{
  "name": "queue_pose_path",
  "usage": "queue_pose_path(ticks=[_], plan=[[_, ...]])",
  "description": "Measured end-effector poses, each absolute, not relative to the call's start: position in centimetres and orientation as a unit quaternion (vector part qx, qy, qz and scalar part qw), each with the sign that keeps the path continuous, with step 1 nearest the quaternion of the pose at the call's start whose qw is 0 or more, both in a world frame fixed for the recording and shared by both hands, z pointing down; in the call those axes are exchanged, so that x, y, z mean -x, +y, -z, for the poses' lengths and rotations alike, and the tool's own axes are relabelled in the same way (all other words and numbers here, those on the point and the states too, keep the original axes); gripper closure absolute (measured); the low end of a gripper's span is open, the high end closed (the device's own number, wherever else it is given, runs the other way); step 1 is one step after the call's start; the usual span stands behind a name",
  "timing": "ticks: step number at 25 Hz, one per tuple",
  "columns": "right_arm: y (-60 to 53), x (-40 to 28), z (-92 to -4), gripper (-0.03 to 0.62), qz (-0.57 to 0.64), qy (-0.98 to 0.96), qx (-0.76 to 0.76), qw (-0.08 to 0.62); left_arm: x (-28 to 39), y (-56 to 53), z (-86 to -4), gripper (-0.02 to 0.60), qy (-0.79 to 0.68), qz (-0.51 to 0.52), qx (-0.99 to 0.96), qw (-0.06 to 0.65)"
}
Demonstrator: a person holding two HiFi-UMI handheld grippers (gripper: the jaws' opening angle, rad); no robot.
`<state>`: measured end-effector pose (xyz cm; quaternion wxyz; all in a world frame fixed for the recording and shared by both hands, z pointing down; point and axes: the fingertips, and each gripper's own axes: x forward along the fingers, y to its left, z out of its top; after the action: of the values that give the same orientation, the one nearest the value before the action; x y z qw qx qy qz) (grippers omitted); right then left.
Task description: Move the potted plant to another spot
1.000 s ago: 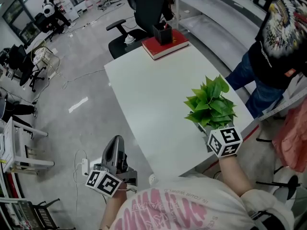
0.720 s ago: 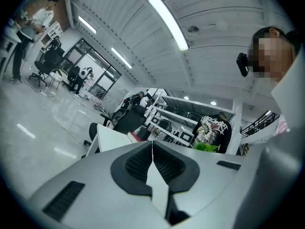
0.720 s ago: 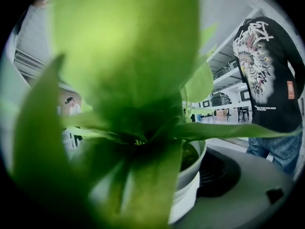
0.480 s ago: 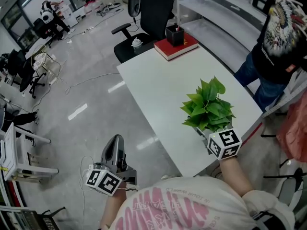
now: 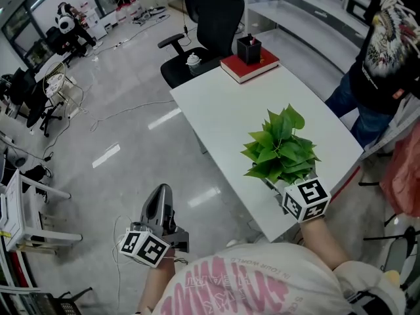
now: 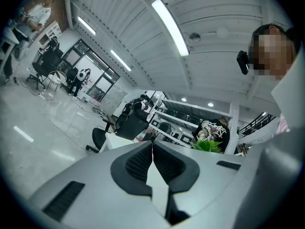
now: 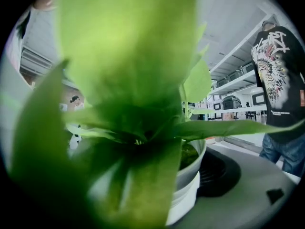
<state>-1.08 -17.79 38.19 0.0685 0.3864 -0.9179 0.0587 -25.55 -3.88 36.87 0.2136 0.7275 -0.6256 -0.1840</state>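
A: R tongs?
B: R tongs [image 5: 294, 190] clamped on the white round pot [image 7: 190, 180] of the green leafy potted plant [image 5: 281, 146]. Pot's upright, at the near-right corner of the white worktop [image 5: 223, 110]. Lifted or resting, can't tell.
A: L?
B: L tongs [image 6: 152, 161] closed, empty, well off over the floor. Free worktop's fwd-left.

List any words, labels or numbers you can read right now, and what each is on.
None reads clearly.
Pink lettering on the white shirt: distorted, cut off, unreadable.
Print on the black T-shirt: too small.
Marker cubes: square patterns, no letters.
Potted plant: no label showing.
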Motion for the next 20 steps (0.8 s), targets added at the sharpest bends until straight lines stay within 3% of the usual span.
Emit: queue_pose_path(ticks=[20], plan=[[-14.8,0.5,-36.4,0.042,-0.047,-0.944,-0.317,0.082,22.9,1.3,-36.0,0.555,-0.673,0.21,-0.679,0.207]])
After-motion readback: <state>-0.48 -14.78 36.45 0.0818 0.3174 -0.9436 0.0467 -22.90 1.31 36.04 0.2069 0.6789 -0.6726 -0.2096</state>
